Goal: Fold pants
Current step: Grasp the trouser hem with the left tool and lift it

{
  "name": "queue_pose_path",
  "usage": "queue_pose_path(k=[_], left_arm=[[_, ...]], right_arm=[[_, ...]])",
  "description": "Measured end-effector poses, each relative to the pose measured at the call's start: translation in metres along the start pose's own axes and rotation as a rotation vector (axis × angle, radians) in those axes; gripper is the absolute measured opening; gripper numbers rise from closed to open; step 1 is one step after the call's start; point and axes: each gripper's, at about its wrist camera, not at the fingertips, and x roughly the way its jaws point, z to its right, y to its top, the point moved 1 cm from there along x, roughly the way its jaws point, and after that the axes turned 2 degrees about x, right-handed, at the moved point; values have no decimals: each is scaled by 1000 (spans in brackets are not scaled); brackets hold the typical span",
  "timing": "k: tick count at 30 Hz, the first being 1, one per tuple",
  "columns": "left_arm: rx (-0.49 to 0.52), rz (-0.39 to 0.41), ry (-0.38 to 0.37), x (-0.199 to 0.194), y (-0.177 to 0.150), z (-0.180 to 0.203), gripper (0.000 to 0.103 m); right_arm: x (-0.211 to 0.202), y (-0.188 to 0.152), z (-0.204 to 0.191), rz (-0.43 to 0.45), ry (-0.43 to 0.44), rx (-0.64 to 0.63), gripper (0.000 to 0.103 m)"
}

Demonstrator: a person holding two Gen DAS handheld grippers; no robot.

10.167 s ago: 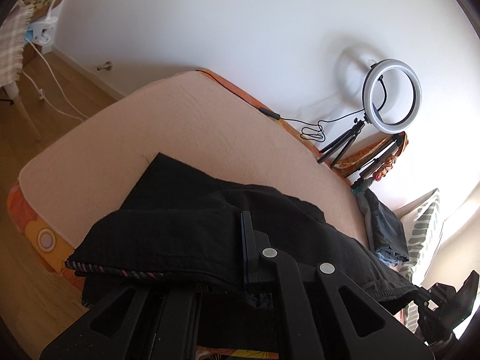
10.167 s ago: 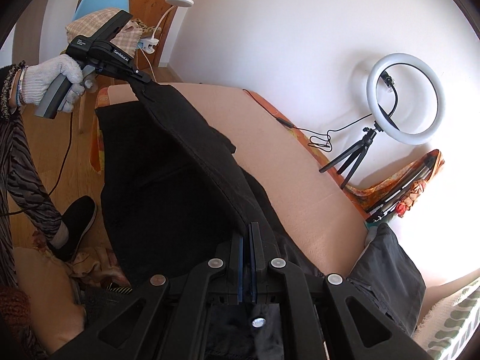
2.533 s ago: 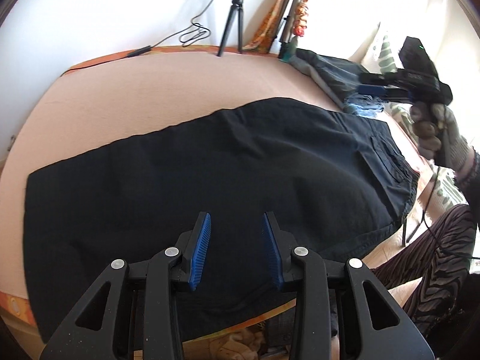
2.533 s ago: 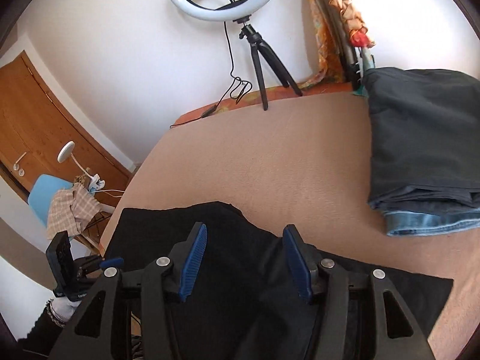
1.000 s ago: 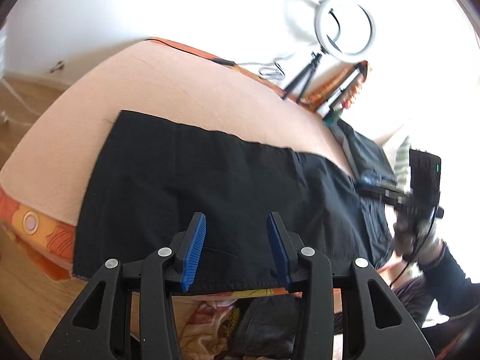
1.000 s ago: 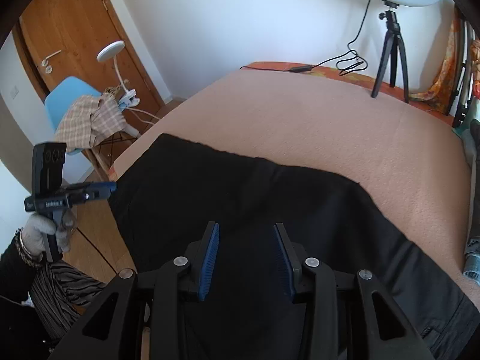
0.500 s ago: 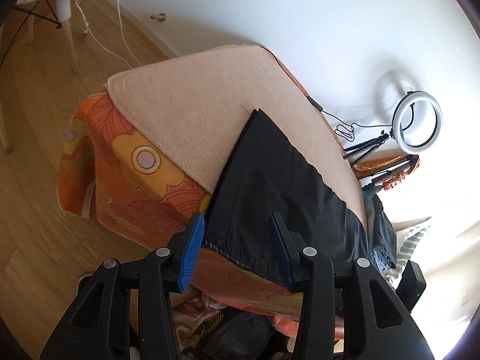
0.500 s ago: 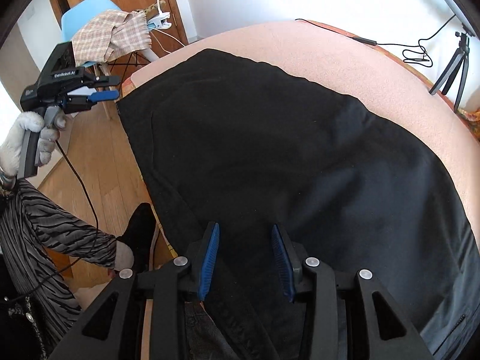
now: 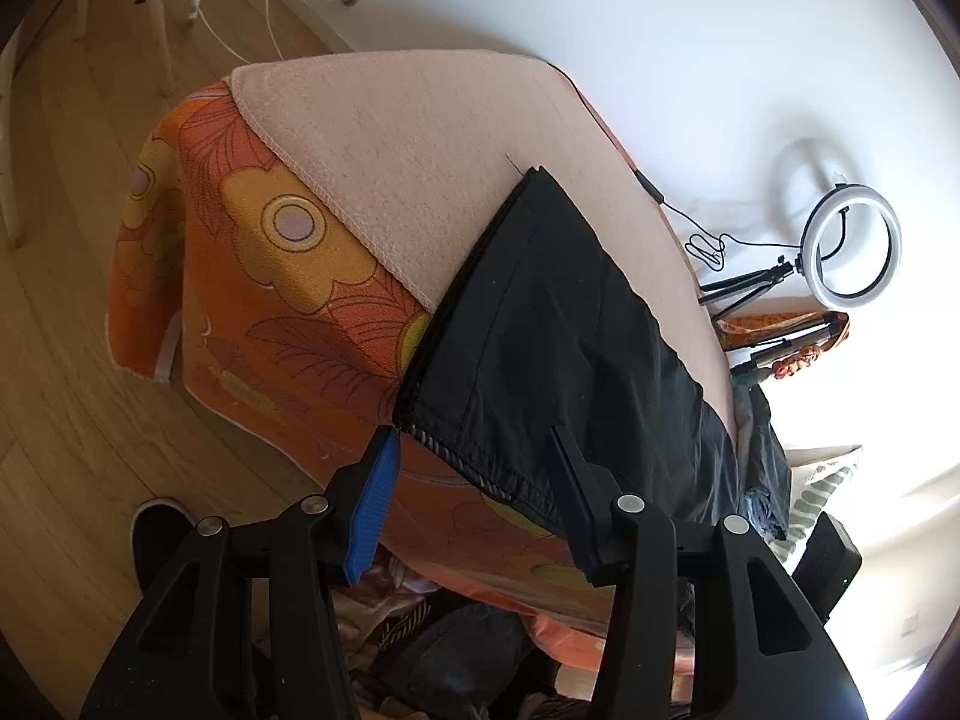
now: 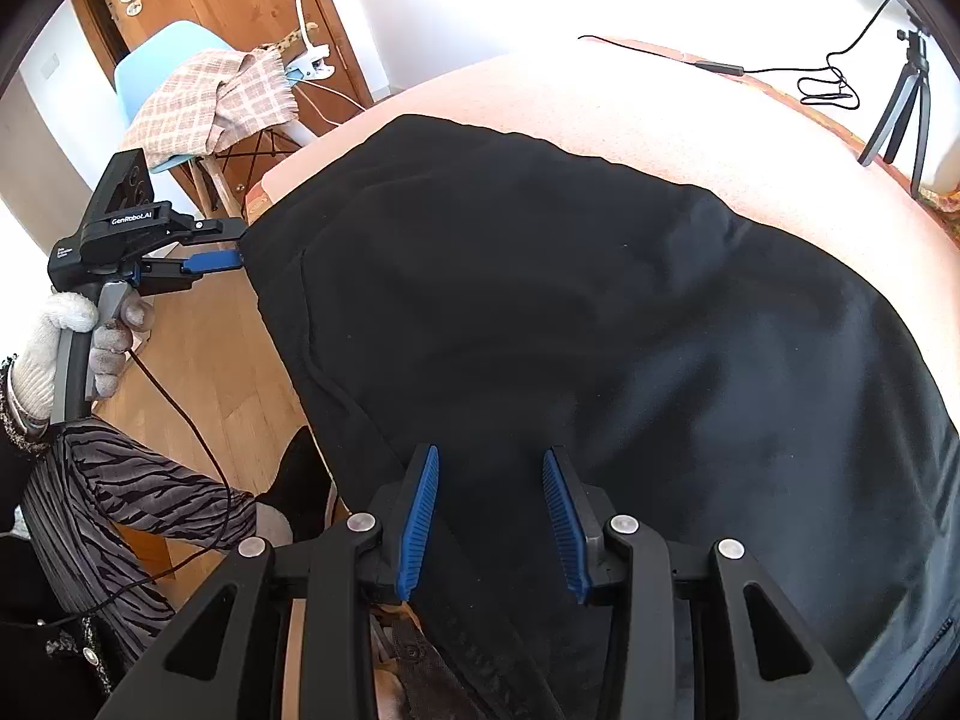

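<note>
Two handheld grippers close in on a pair of black fabric pants (image 10: 600, 312) spread flat across a bed with a peach terry-cloth cover (image 9: 420, 138).

The left gripper (image 9: 474, 474), its jaws just widening, stands parted around the hem corner of the pants leg where it hangs over the bed's orange floral sheet (image 9: 258, 276); its blue pads are not pressing the cloth. In the right wrist view a white-gloved hand (image 10: 60, 348) holds that same tool at the hem. The right gripper (image 10: 489, 516) hovers partly open above the pants near the bed's near edge, gripping nothing. A white ring light on a black tripod (image 9: 852, 246) stands by the wall.
</note>
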Motion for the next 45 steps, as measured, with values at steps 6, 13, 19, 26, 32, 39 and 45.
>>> queue_pose_path(k=[6, 13, 19, 26, 32, 39, 45], left_arm=[[34, 60, -47, -8, 1, 15, 49], [149, 79, 4, 0, 2, 37, 49], [247, 103, 75, 14, -1, 45, 43], [317, 135, 79, 13, 5, 46, 9], [333, 150, 90, 14, 4, 52, 7], [418, 183, 32, 11, 0, 86, 6], [626, 185, -43, 17, -25, 153, 5]], right_arm=[[-3, 2, 0, 12, 12, 16, 39], [-2, 2, 7, 4, 28, 60, 39], [-4, 2, 5, 10, 35, 57, 39], [-3, 1, 5, 1, 30, 58, 39], [-2, -3, 8, -8, 21, 71, 39], [-9, -1, 14, 10, 31, 102, 39], [-25, 5, 37, 76, 88, 216, 47]])
